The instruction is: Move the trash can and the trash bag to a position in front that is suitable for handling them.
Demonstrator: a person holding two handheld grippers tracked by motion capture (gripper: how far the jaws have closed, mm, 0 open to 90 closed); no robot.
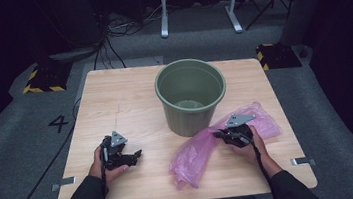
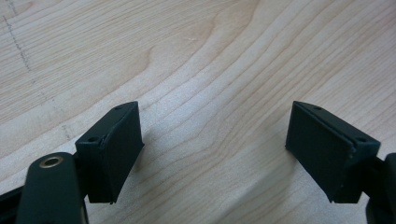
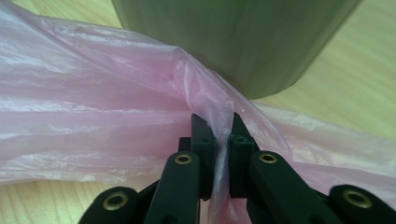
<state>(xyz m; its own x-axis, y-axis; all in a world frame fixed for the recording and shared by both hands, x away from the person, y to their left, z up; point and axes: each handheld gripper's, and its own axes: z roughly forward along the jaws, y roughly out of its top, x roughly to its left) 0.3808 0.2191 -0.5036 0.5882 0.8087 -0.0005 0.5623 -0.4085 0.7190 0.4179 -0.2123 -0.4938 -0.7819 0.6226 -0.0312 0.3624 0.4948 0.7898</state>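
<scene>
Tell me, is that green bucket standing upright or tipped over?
Upright. The green bucket stands on its base on the table, its round mouth facing up; a pink plastic bag lies beside it.

On the table [image 1: 114, 101], the bucket [image 1: 191, 95] stands behind the bag [image 1: 196, 155] (touching it), near the far edge.

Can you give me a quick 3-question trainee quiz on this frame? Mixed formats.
1. True or false: the left gripper is shut on the bag.
2. The bucket stands: A) upright on the table; B) tipped on its side; C) on the floor.
3. Fill in: the right gripper is shut on the ____.

Key
1. False. Its jaws stand wide apart over bare wood, with nothing between them.
2. A. It stands upright, open end up, and the bag lies against its base.
3. Bag. A fold of pink film is pinched between the jaws.
</scene>
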